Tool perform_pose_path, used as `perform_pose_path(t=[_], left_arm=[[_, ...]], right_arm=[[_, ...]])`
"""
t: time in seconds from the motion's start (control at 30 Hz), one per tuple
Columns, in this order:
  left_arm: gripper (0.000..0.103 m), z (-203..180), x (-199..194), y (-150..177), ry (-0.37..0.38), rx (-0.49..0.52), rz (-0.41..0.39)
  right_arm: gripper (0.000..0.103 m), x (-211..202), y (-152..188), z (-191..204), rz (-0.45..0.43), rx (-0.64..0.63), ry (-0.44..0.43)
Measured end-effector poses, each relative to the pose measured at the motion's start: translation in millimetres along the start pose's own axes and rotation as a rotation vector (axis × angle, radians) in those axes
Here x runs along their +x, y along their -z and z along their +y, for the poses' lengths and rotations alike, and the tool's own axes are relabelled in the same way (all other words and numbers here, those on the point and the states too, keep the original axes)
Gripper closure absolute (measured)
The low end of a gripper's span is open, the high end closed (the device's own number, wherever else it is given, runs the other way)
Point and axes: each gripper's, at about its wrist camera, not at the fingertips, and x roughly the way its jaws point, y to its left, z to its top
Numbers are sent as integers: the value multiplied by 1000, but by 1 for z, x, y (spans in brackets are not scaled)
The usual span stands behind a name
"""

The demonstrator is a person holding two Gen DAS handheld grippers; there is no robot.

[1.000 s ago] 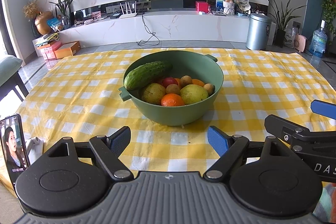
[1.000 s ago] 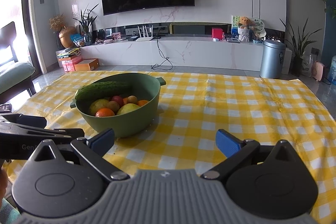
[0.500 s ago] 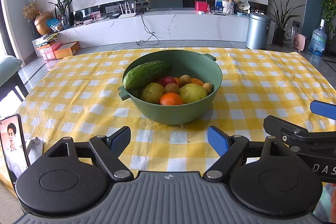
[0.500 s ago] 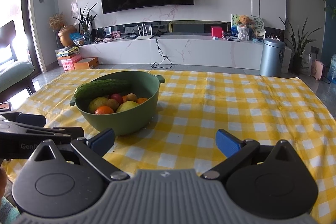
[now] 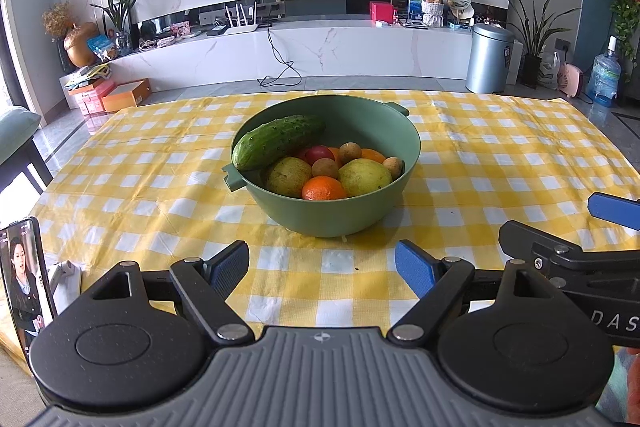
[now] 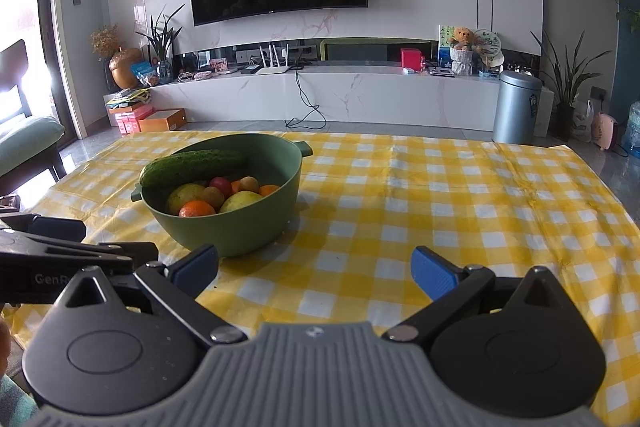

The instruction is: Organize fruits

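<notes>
Both grippers poised before the fruit bowl

We hold the left gripper (image 5: 322, 267) and right gripper (image 6: 314, 273) low in the frame, level above the checked cloth (image 5: 500, 163), jaws spread wide and empty. The green bowl (image 5: 332, 215) sits mid-frame, cucumber (image 5: 278, 141) across its left rim, an orange (image 5: 323, 188) and what look like pears inside

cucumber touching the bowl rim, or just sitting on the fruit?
Touching. In the left wrist view the cucumber lies across the green bowl, its near end resting on the rim above the handle; the right wrist view agrees.
</notes>
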Motion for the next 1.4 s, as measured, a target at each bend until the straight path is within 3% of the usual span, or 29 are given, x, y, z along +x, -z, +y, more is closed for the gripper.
perform_pose_path(t=[1.4], left_arm=[[6,-1,-5,1,0,4,1]], right_arm=[[4,-1,7,0,16,3,1]])
